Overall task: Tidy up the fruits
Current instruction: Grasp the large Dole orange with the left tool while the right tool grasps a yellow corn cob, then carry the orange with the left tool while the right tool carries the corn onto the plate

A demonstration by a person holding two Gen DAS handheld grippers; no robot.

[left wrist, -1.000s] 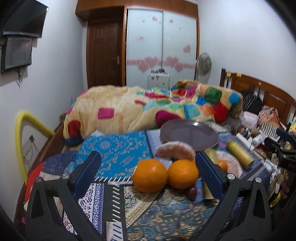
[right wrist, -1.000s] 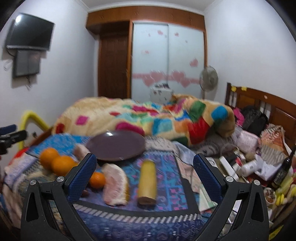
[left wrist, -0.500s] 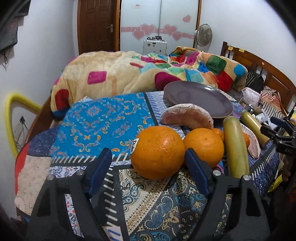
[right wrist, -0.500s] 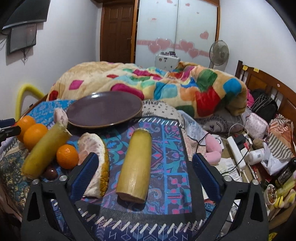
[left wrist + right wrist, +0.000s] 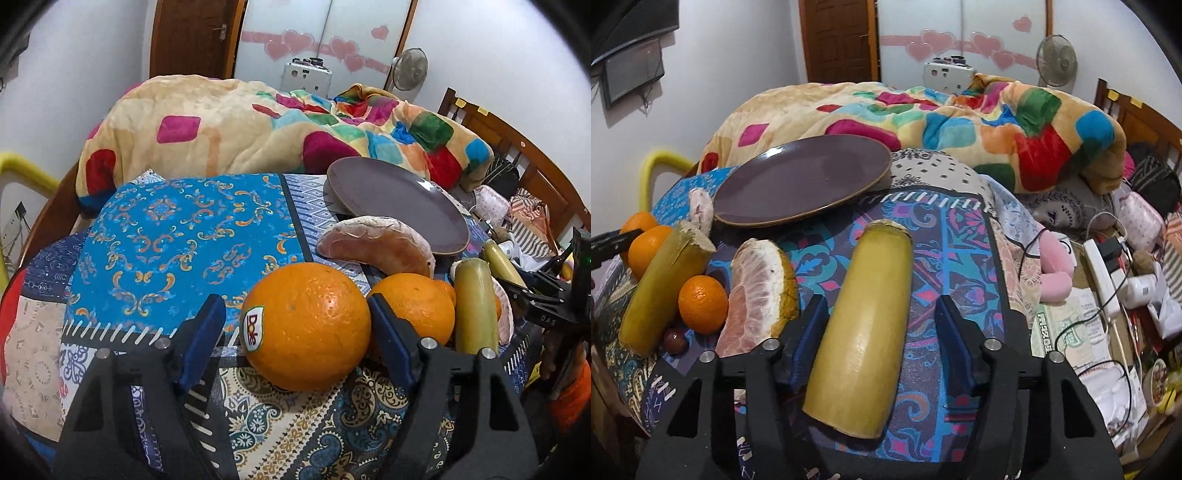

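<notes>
In the left wrist view a large orange with a Dole sticker (image 5: pixel 306 326) lies on the patterned cloth between the fingers of my open left gripper (image 5: pixel 295 332); the right finger is close to it, the left finger stands apart. A second orange (image 5: pixel 417 310) lies just to its right. In the right wrist view a yellow-green sugarcane piece (image 5: pixel 866 328) lies between the fingers of my open right gripper (image 5: pixel 882 336), gaps on both sides. A purple plate (image 5: pixel 801 184) sits behind it, empty.
A second cane piece (image 5: pixel 663 291), a small orange (image 5: pixel 701 304), a peeled pomelo wedge (image 5: pixel 759 291) and a dark round fruit (image 5: pixel 674 339) lie left of the right gripper. Another pomelo wedge (image 5: pixel 373 243) lies by the plate. A colourful blanket (image 5: pixel 923 118) lies behind; clutter sits right.
Both grippers have moved forward and down. The left now straddles the Dole orange, the right straddles the cane piece, and both jaws have narrowed.
</notes>
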